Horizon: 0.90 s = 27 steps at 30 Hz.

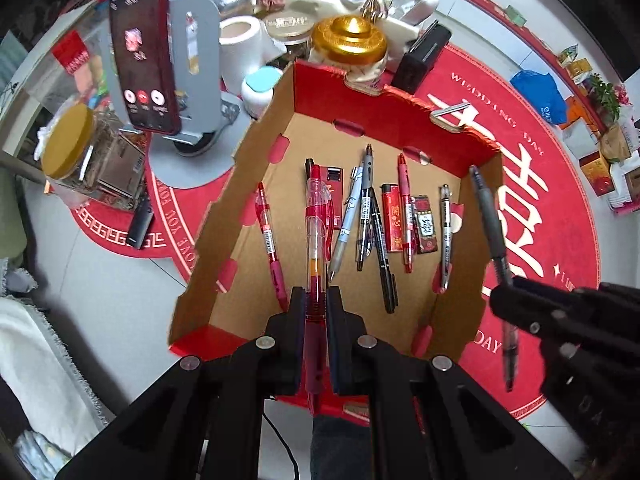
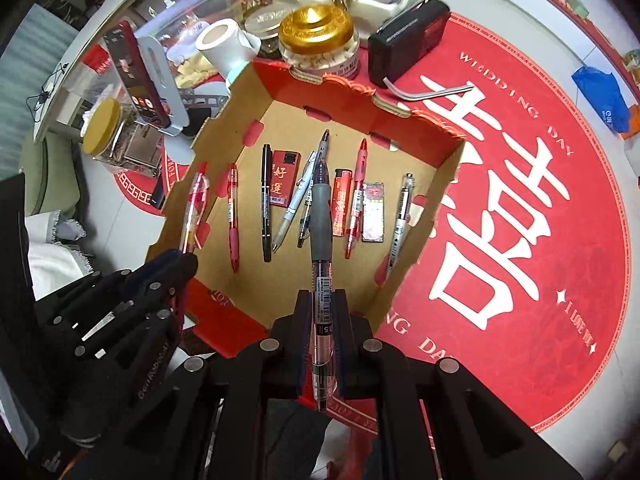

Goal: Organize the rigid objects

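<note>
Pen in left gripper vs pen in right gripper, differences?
The red pen has a clear red barrel; the black pen has a dark grey grip and clear barrel. The left gripper holds red, the right gripper black. Both are clamped, pointing forward above the cardboard box.

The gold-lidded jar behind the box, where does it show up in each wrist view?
Left wrist: gold-lidded jar sits top centre, just beyond the cardboard box far wall.
Right wrist: gold-lidded jar sits top centre, behind the same wall.
Shared landmark: the black case to its right.
</note>
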Available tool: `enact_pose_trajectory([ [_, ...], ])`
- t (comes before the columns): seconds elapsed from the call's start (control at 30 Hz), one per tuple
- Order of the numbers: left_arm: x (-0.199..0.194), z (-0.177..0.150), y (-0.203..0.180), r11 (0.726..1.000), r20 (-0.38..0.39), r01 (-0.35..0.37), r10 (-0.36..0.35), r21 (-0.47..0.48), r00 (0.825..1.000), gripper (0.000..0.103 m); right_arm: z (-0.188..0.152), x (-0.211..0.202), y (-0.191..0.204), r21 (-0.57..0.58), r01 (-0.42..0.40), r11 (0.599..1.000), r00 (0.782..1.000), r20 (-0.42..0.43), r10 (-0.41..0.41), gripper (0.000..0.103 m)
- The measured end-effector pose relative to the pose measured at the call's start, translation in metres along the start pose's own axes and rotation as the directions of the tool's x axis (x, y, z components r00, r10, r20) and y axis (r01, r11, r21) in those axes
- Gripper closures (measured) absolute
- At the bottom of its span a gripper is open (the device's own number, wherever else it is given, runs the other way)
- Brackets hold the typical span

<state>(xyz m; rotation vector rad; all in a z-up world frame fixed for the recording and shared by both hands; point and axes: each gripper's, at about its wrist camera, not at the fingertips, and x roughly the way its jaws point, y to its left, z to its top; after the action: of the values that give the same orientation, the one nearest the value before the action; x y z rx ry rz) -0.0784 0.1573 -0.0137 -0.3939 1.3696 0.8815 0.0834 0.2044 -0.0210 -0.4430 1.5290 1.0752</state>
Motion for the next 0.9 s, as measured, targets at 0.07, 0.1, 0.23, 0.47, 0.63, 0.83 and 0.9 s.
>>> enact_pose_trajectory([
  [0.07,0.013,0.004,-0.001,1.000,-0.018,-0.001,0.001,-0.008,1.000,0.093,0.006,0.016,-0.002,0.008,-0.004,1.000,1.000,-0.022,0.004,0.092],
  [0.1,0.022,0.006,-0.002,1.000,-0.032,-0.001,0.001,-0.011,0.999,0.093,0.008,0.022,-0.002,0.009,-0.002,1.000,1.000,-0.027,0.002,0.092],
  [0.23,0.056,0.010,-0.003,1.000,-0.071,-0.021,0.020,-0.015,0.997,0.092,0.017,0.050,-0.007,0.006,0.016,1.000,0.998,-0.054,-0.015,0.092],
  [0.47,0.071,0.018,0.010,0.997,-0.080,-0.066,0.063,-0.031,0.995,0.022,0.029,0.059,-0.018,0.001,0.065,0.998,0.996,-0.062,-0.065,0.046],
  [0.63,0.049,0.025,0.021,0.997,-0.040,-0.078,0.076,-0.030,0.996,0.017,0.031,0.032,-0.029,0.031,0.047,0.998,0.999,-0.005,-0.047,0.010],
  [0.83,0.009,0.029,0.009,0.995,0.014,-0.089,0.088,0.054,0.996,0.004,0.022,0.009,-0.030,0.079,0.041,0.996,0.998,-0.056,-0.037,0.002],
  [0.9,0.006,0.029,0.013,0.993,-0.013,-0.094,0.095,0.068,0.995,0.000,0.015,-0.004,-0.032,0.124,0.023,0.992,0.999,-0.042,-0.018,0.002],
])
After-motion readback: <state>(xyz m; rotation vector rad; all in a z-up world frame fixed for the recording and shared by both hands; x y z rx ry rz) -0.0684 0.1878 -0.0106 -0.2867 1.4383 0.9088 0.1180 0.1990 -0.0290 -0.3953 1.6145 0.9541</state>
